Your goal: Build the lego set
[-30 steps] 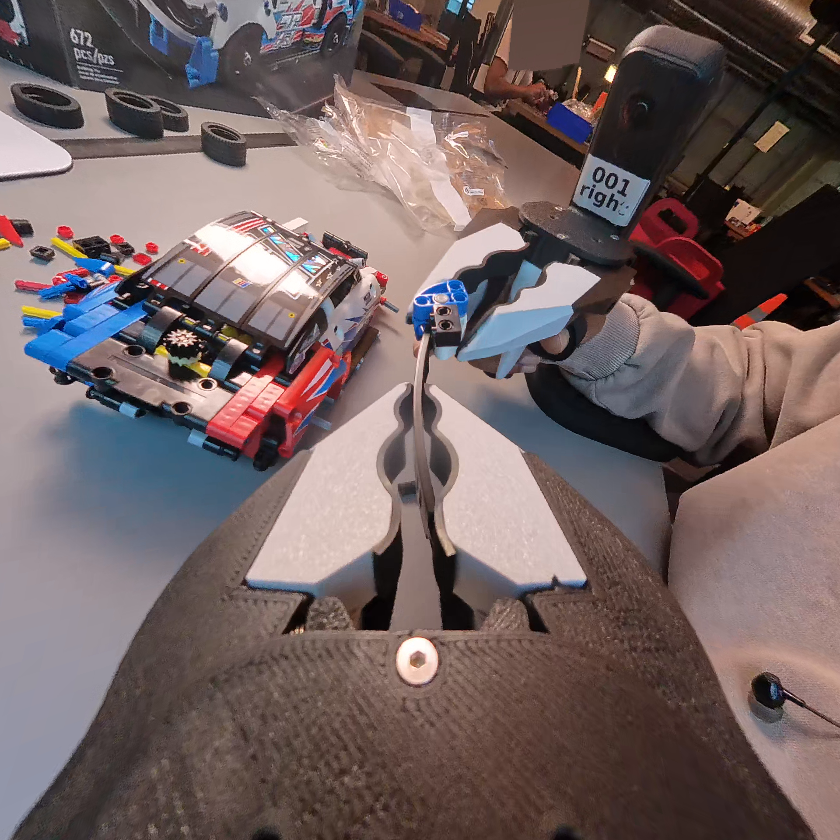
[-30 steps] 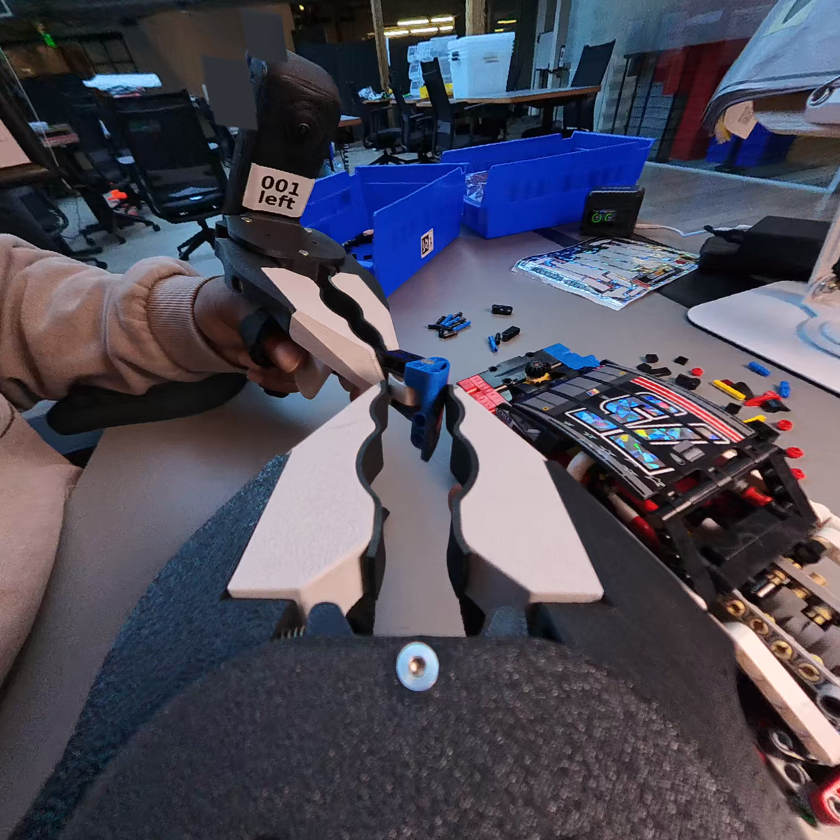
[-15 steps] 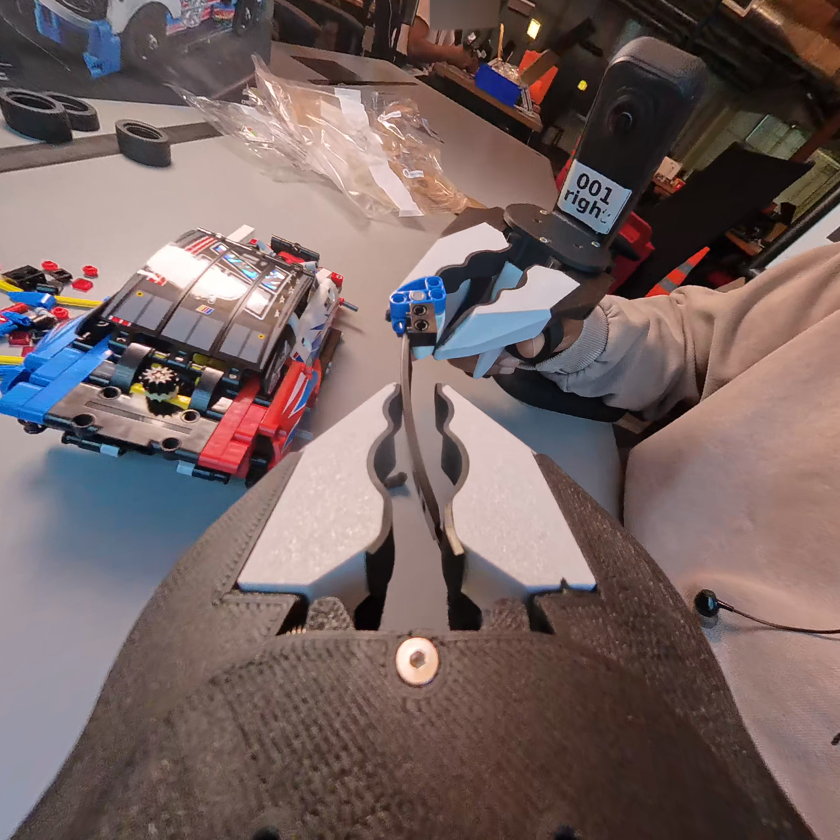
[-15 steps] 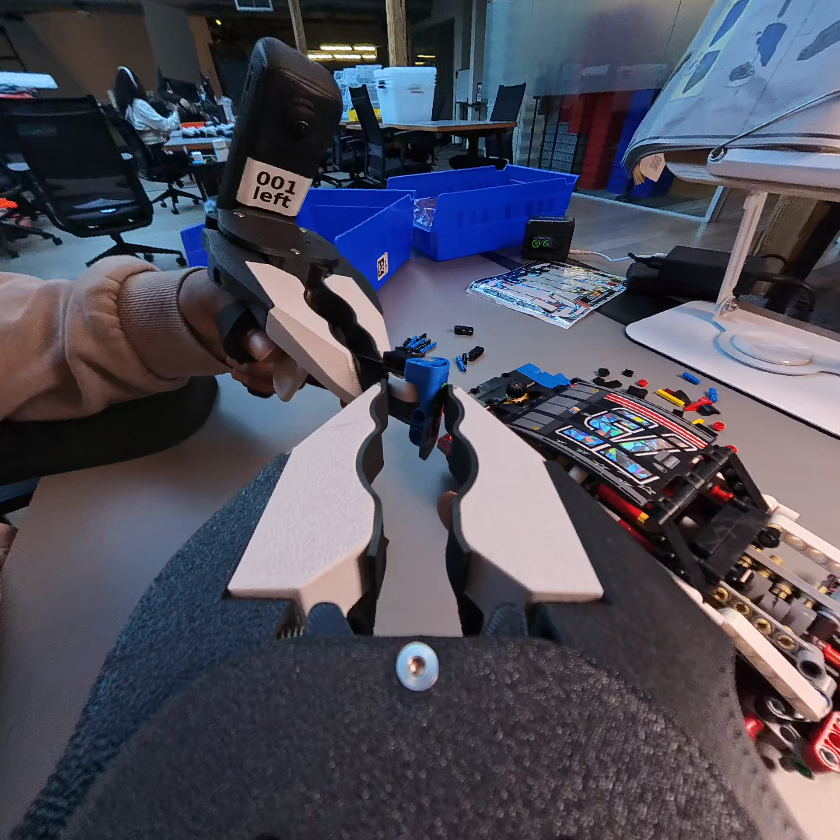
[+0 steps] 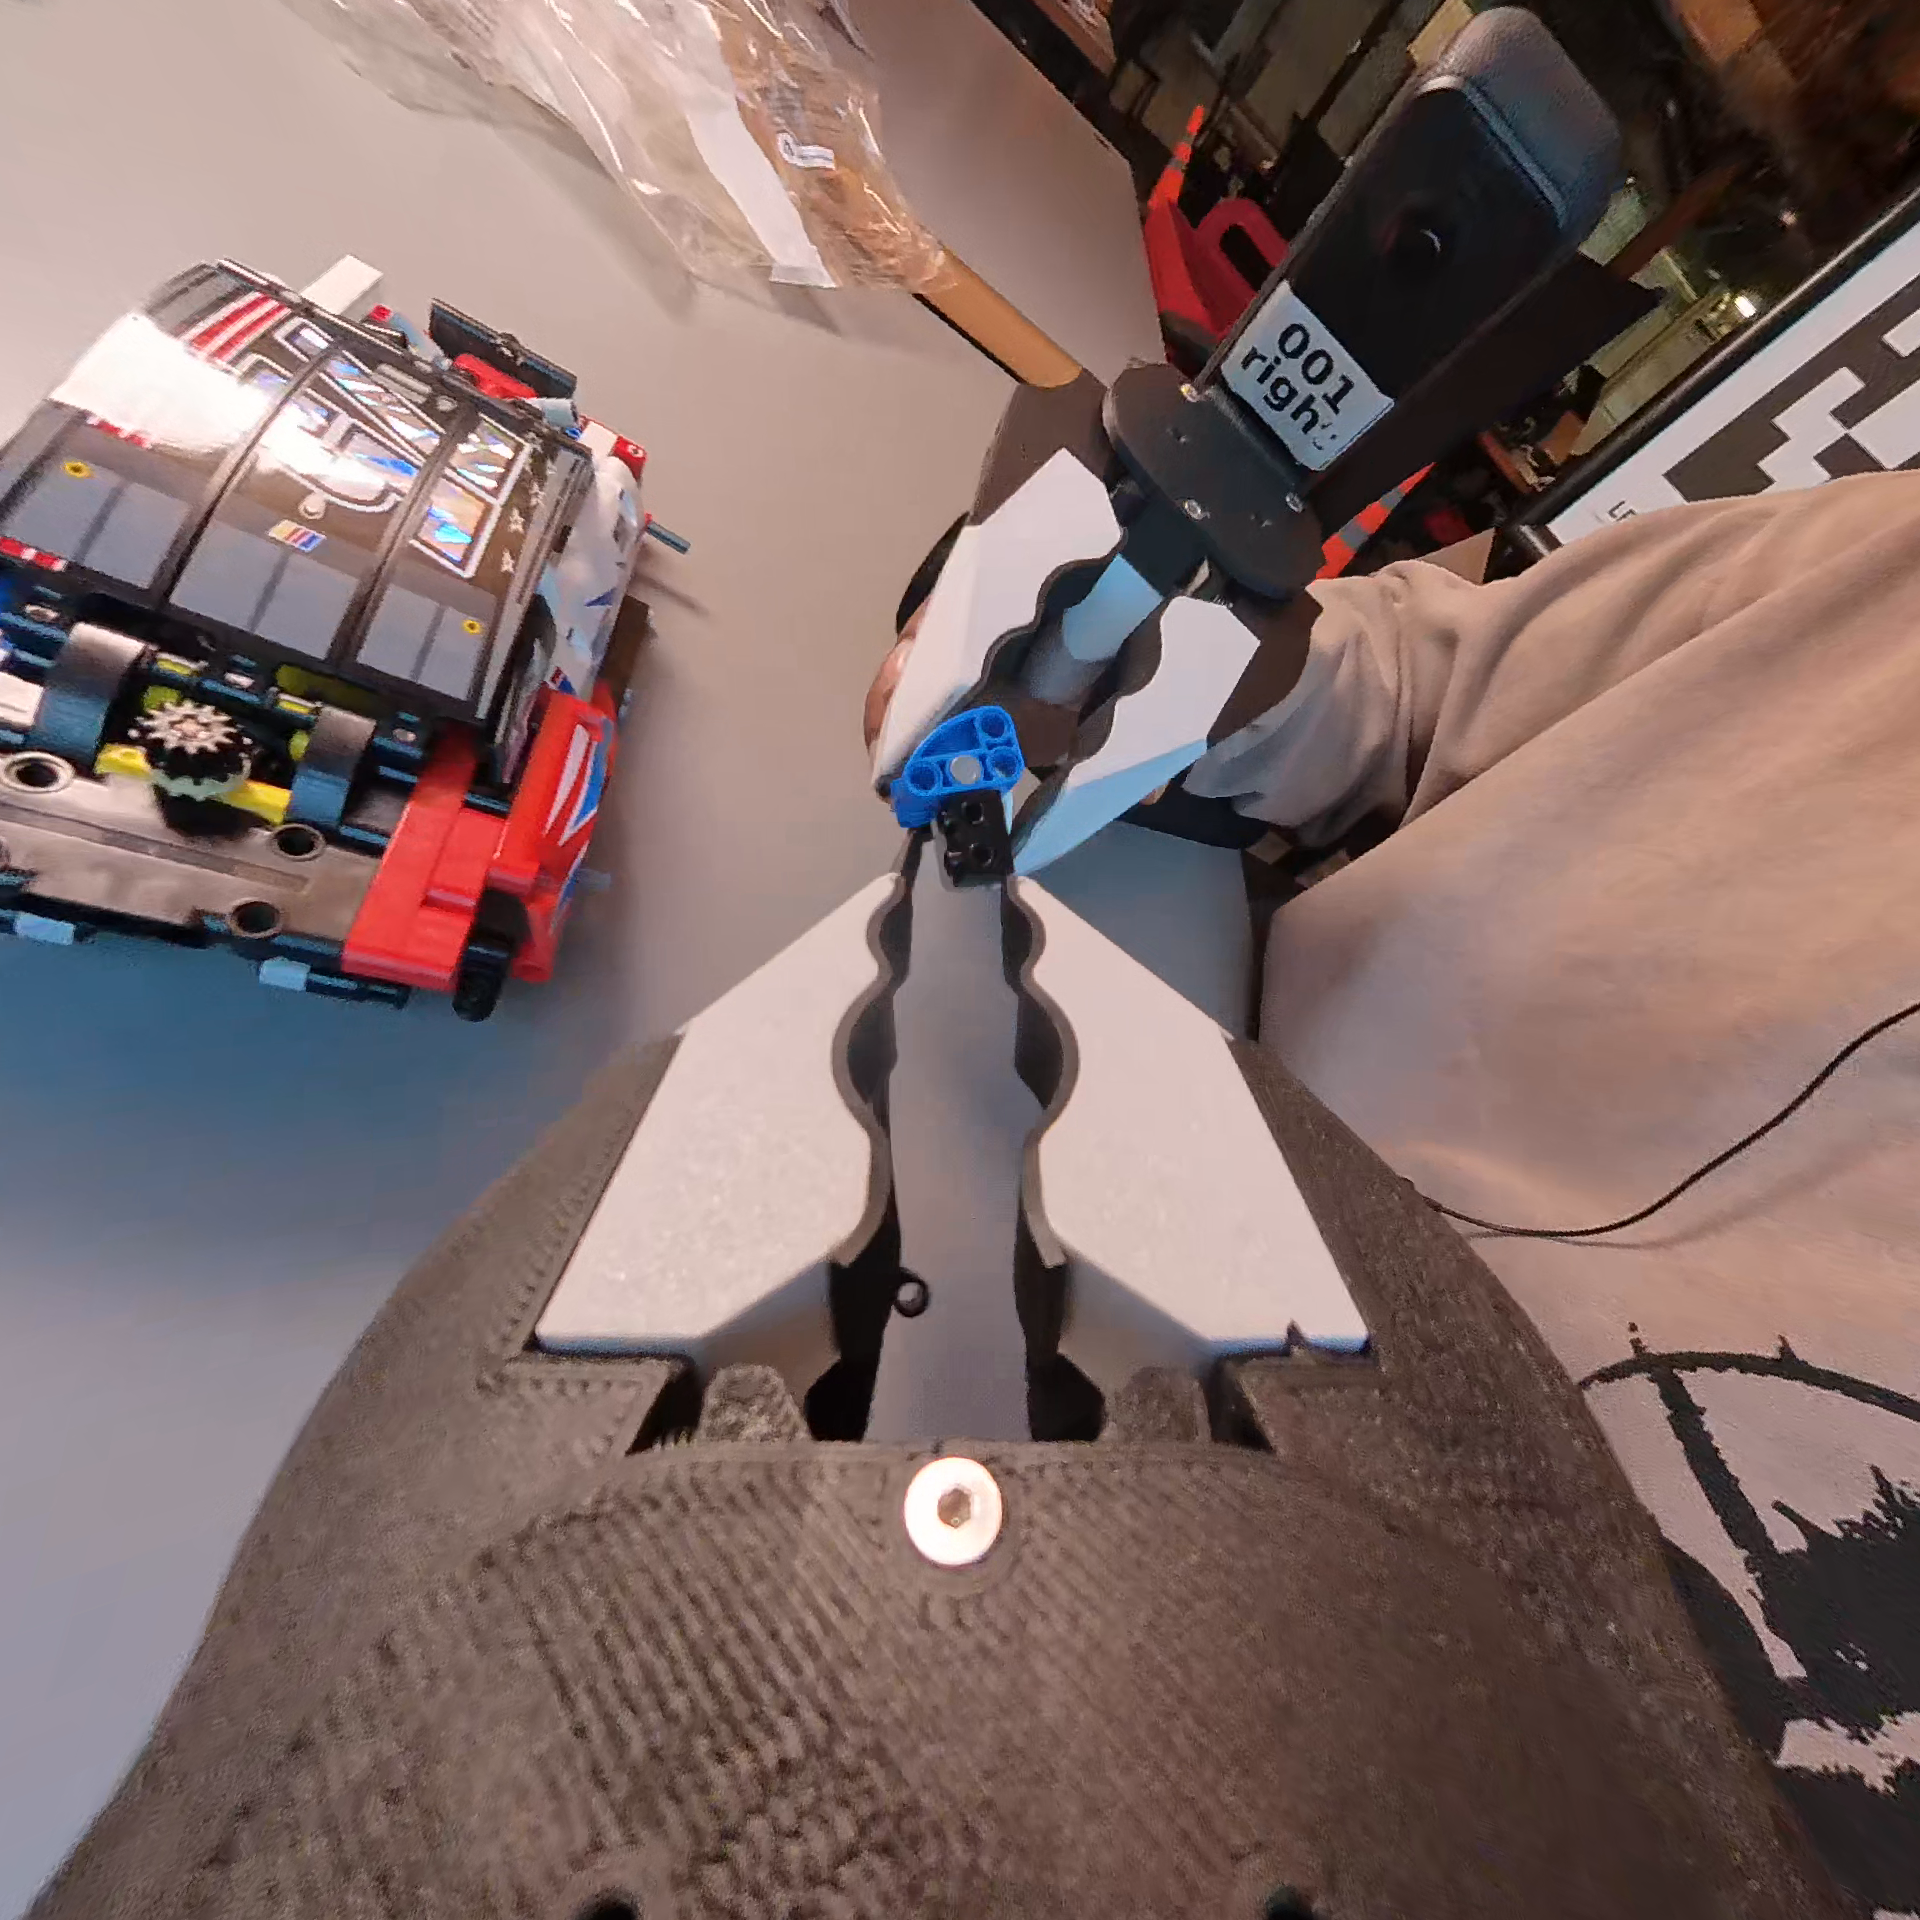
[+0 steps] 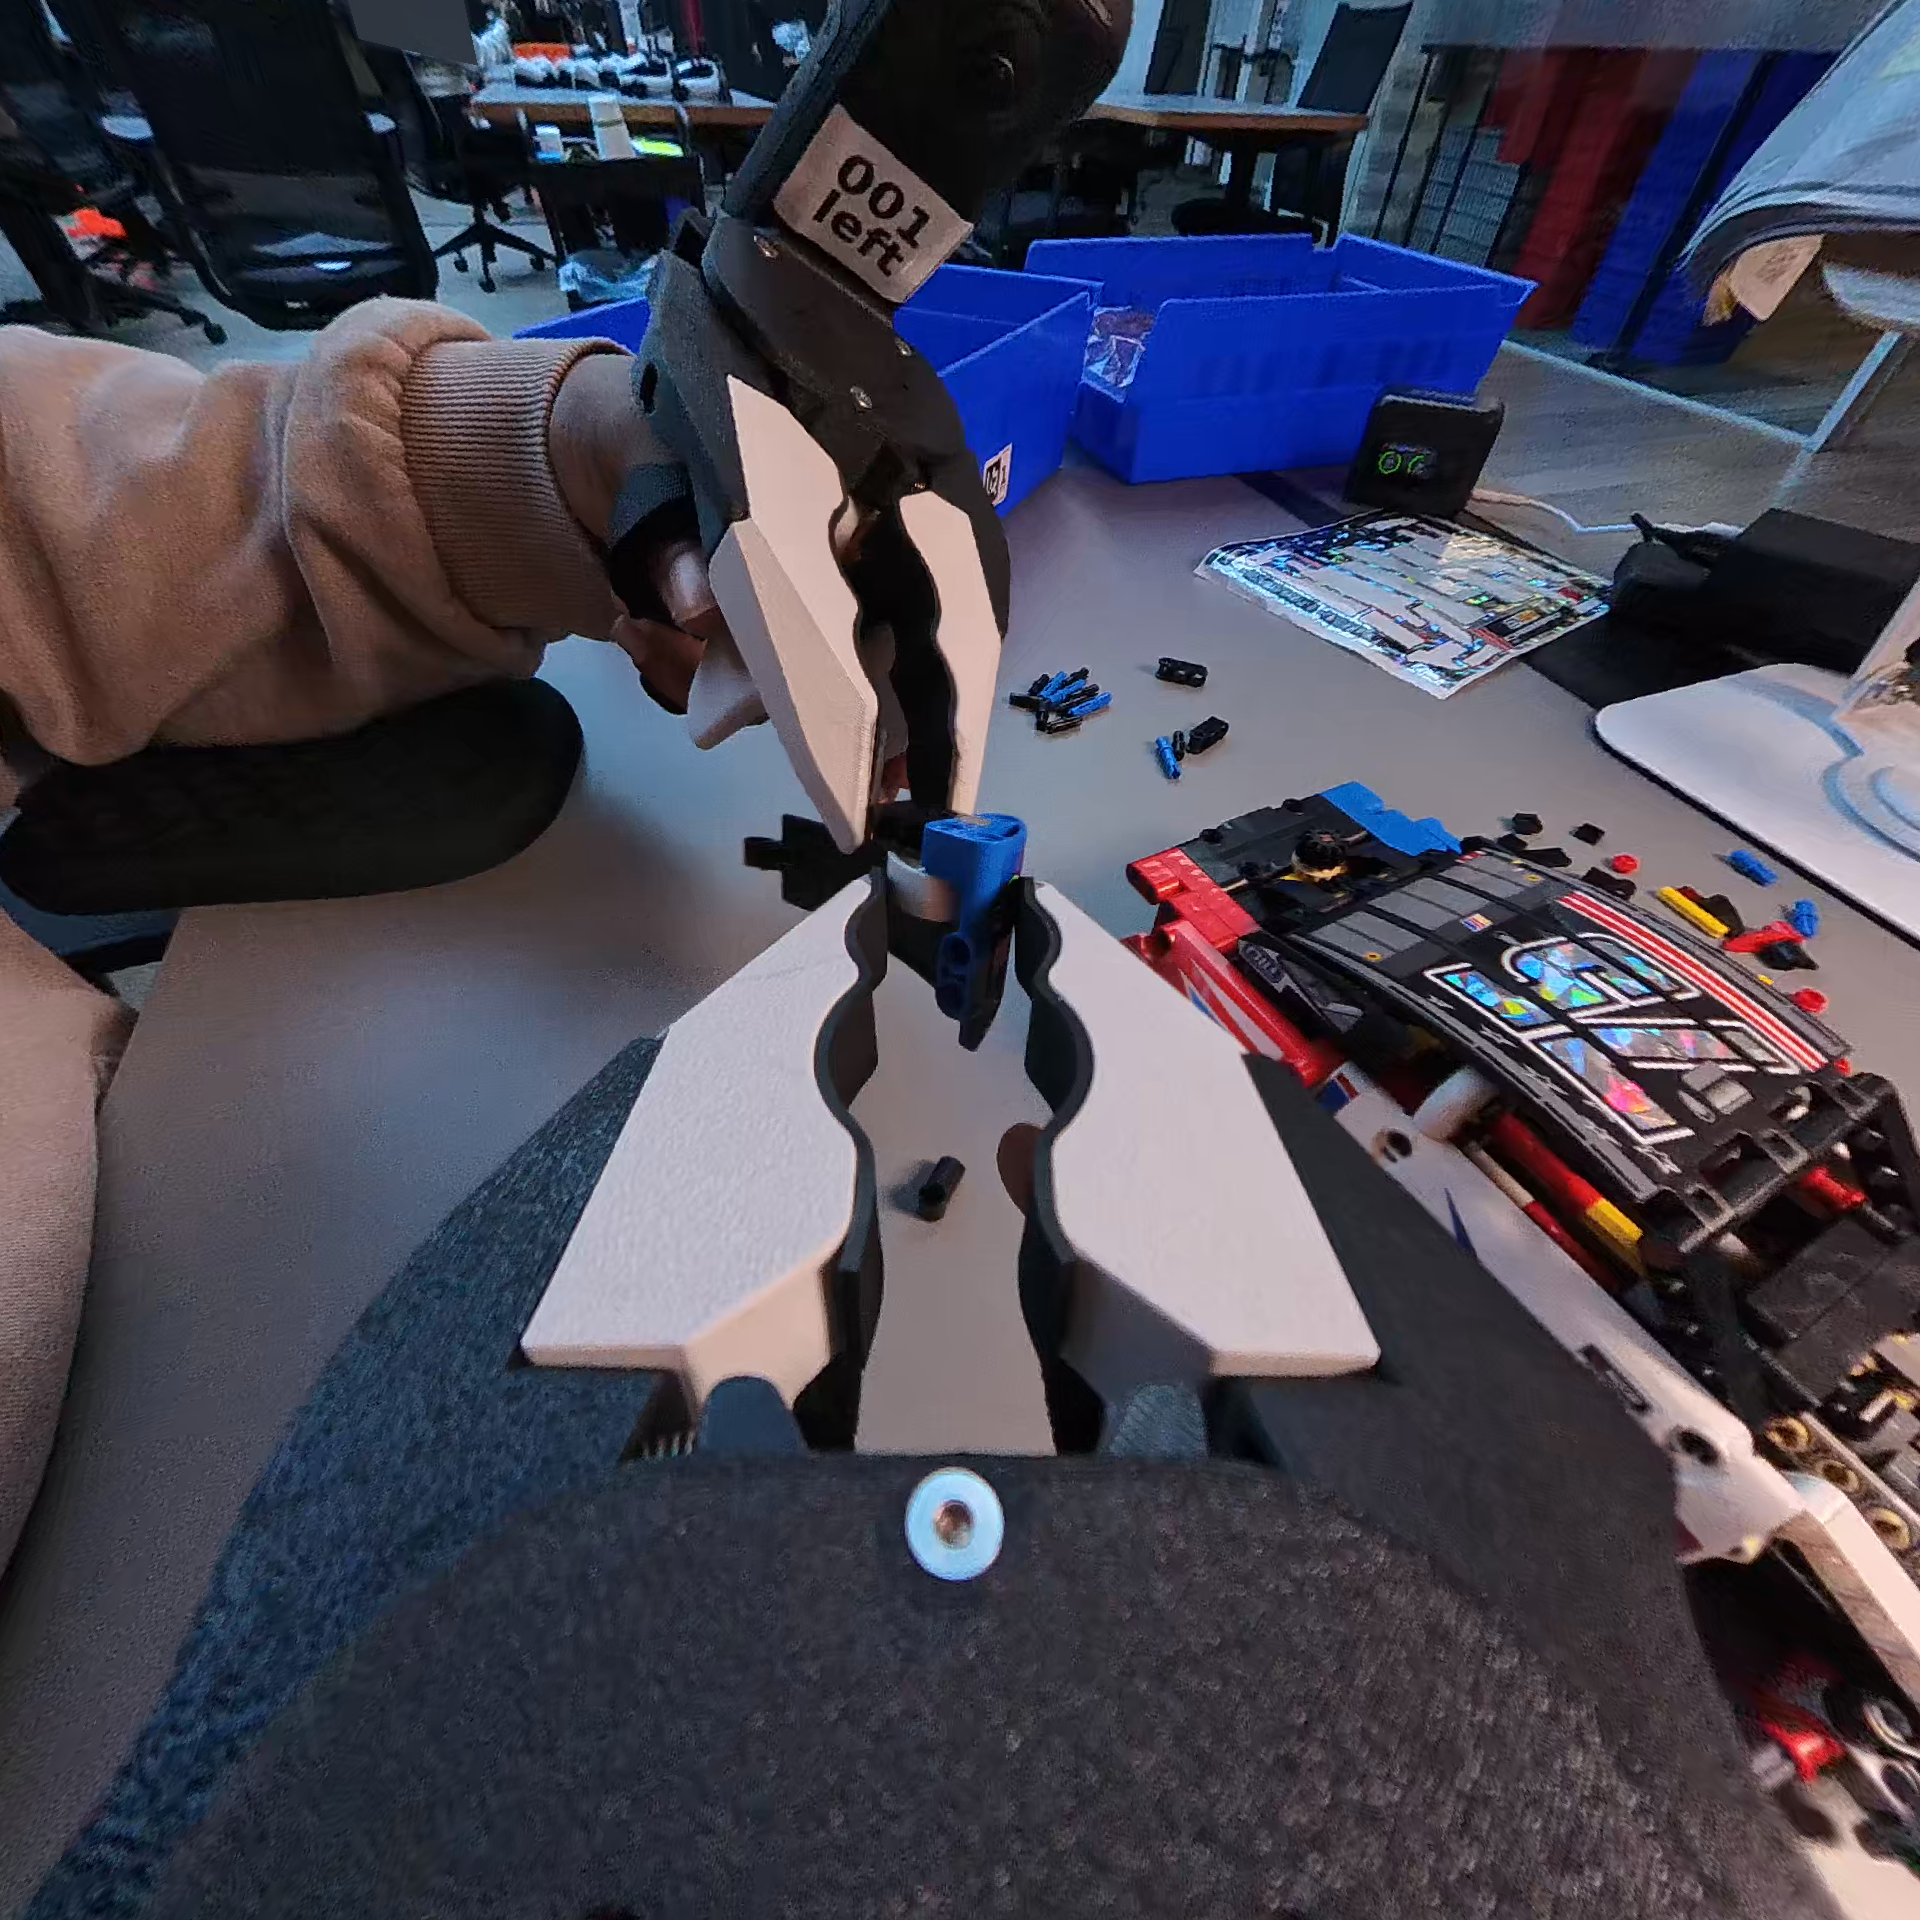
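My right gripper point(image 6: 951, 914) has its jaws clamped on a blue-and-black piece point(image 6: 971, 914), raised above the surface point(image 6: 312, 1091). My left gripper point(image 6: 914, 810) pinches a black piece point(image 6: 800, 857) against it. The car point(image 6: 1538, 1039) lies near the right edge. The blue bins point(image 6: 1278, 364) stand along the far edge (contents unclear).

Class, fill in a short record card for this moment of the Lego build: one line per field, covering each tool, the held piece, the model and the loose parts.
Right tool: shut on the blue-and-black piece
Left tool: tips at the piece's black end; grip unclear
Blue-and-black piece: held above the table
Lego car: on the grey table, right of the tools
Loose parts: scattered beyond the car
Small black pin: lies below the right tool
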Action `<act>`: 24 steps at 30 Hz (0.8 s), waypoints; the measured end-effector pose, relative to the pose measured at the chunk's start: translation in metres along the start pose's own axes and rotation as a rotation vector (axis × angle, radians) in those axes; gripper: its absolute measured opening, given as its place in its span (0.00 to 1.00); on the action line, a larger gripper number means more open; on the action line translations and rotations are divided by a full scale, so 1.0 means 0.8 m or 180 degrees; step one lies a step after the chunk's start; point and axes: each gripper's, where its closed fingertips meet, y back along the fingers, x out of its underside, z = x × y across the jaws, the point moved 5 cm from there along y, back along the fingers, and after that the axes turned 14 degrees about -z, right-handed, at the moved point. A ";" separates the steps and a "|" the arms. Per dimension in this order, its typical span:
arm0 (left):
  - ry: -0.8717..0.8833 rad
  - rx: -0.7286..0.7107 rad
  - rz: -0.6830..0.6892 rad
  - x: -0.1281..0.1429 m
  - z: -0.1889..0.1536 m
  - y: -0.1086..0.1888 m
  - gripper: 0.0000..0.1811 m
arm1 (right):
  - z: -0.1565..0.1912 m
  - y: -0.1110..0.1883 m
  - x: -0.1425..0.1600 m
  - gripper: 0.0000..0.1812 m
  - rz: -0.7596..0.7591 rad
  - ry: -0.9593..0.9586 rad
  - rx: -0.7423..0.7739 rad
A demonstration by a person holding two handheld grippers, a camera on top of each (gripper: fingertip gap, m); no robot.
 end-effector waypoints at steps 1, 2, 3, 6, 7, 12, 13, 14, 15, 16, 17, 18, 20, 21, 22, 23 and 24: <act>-0.0060 -0.0026 0.0061 0.005 0.000 -0.003 0.08 | 0.001 -0.001 0.000 0.12 -0.0006 -0.0017 -0.0003; -0.0201 -0.0144 0.0134 0.010 0.003 -0.006 0.08 | 0.002 -0.001 0.000 0.12 -0.0009 -0.0045 -0.0015; -0.0382 -0.0284 0.0183 0.015 0.007 -0.008 0.08 | 0.003 -0.002 0.000 0.12 -0.0012 -0.0079 -0.0029; -0.0543 -0.0298 0.0126 0.019 0.006 -0.014 0.04 | 0.002 -0.002 0.002 0.12 0.0000 -0.0151 -0.0028; -0.0518 -0.0299 0.0097 0.020 0.006 -0.014 0.04 | 0.001 -0.002 0.003 0.12 0.0012 -0.0163 -0.0018; -0.0503 -0.0474 0.0348 0.038 0.018 -0.014 0.08 | -0.008 0.001 0.009 0.12 0.0165 -0.0266 0.0047; -0.0535 -0.0508 0.0436 0.042 0.018 -0.013 0.09 | -0.012 0.004 0.009 0.12 0.0166 -0.0291 0.0084; -0.0593 -0.0543 0.0555 0.046 0.017 -0.013 0.10 | -0.016 0.007 0.008 0.12 0.0163 -0.0324 0.0121; -0.0668 -0.0575 0.0702 0.052 0.015 -0.014 0.13 | -0.021 0.010 0.007 0.12 0.0173 -0.0366 0.0158; -0.0740 -0.0613 0.0856 0.059 0.014 -0.016 0.15 | -0.026 0.012 0.007 0.12 0.0169 -0.0395 0.0207; -0.0797 -0.0624 0.1007 0.065 0.012 -0.018 0.18 | -0.030 0.015 0.006 0.12 0.0152 -0.0412 0.0239; -0.0825 -0.0598 0.1166 0.073 0.009 -0.020 0.21 | -0.033 0.017 0.005 0.12 0.0140 -0.0427 0.0261; -0.0899 -0.0634 0.1418 0.086 0.010 -0.025 0.24 | -0.037 0.019 0.006 0.12 0.0143 -0.0443 0.0303; -0.0959 -0.0672 0.1481 0.090 0.011 -0.028 0.22 | -0.037 0.019 0.006 0.12 0.0144 -0.0447 0.0301; -0.1013 -0.0695 0.1517 0.092 0.011 -0.030 0.20 | -0.037 0.020 0.006 0.12 0.0150 -0.0451 0.0299; -0.1072 -0.0729 0.1572 0.092 0.010 -0.031 0.19 | -0.037 0.020 0.007 0.12 0.0157 -0.0443 0.0296; -0.1152 -0.0783 0.1641 0.093 0.010 -0.030 0.18 | -0.037 0.021 0.007 0.12 0.0172 -0.0432 0.0299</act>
